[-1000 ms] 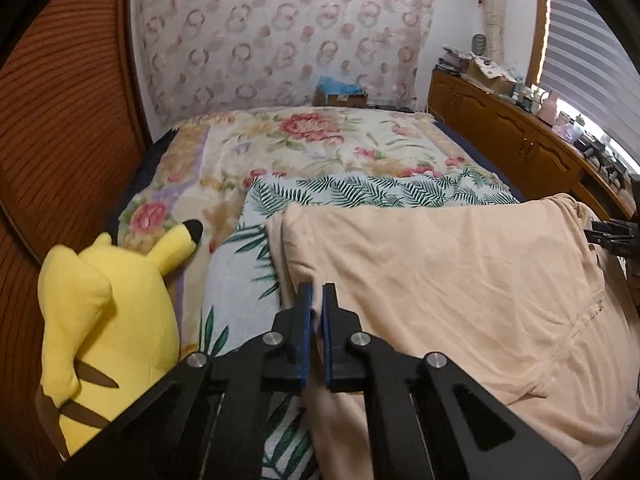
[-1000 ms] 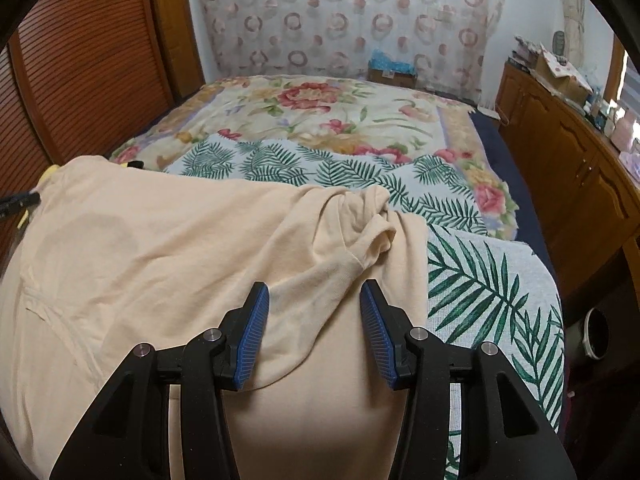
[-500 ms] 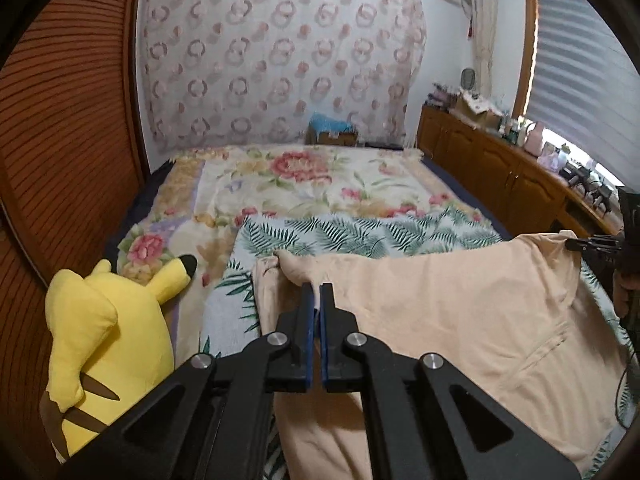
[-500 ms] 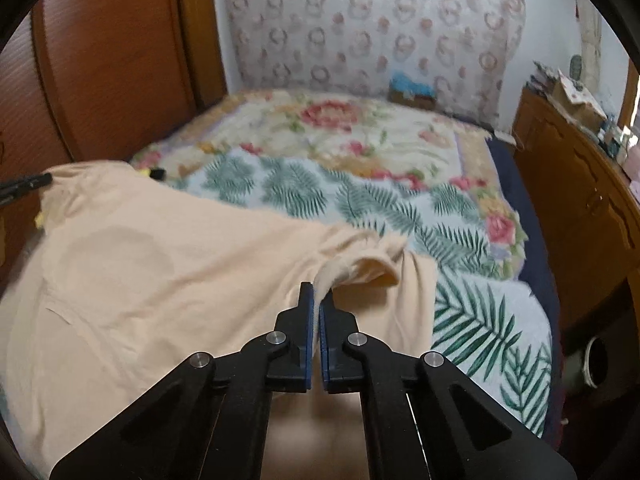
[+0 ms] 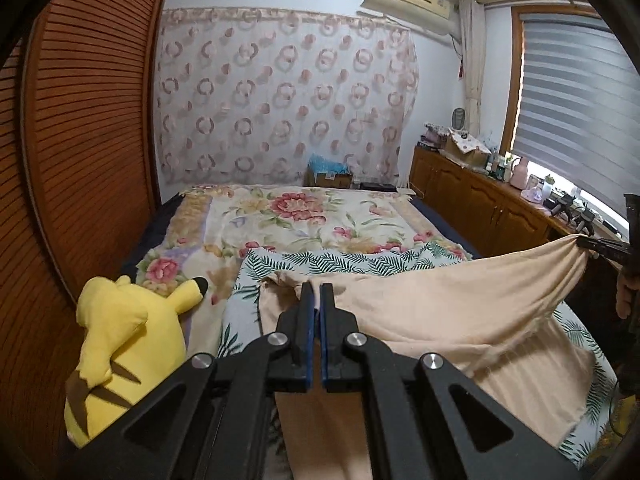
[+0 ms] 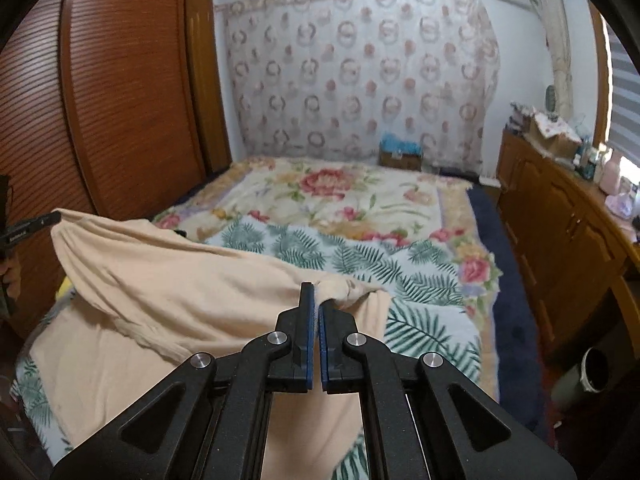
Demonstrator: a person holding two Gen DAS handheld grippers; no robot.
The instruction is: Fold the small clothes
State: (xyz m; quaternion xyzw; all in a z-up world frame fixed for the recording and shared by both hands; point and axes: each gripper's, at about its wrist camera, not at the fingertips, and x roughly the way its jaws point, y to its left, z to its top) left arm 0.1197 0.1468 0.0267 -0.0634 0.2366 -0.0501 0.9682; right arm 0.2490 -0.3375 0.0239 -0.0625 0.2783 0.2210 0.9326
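A peach shirt (image 5: 448,312) hangs stretched between my two grippers above the bed. My left gripper (image 5: 316,292) is shut on one upper corner of the shirt. My right gripper (image 6: 316,292) is shut on the other upper corner of the shirt (image 6: 180,280). In the left wrist view the right gripper (image 5: 600,245) shows at the far right, pinching the cloth. In the right wrist view the left gripper (image 6: 36,226) shows at the far left. The shirt's lower part sags onto the fern-print blanket (image 6: 404,272).
A yellow plush toy (image 5: 124,344) lies at the bed's left edge. A floral bedspread (image 5: 296,216) covers the far bed. A slatted wooden wardrobe (image 6: 120,100) stands left, a wooden sideboard (image 5: 488,204) with clutter right. A cup (image 6: 592,368) sits on the floor.
My right gripper closed on the shirt's corner. Both grippers then rose, lifting the shirt's top edge off the bed and stretching it between them.
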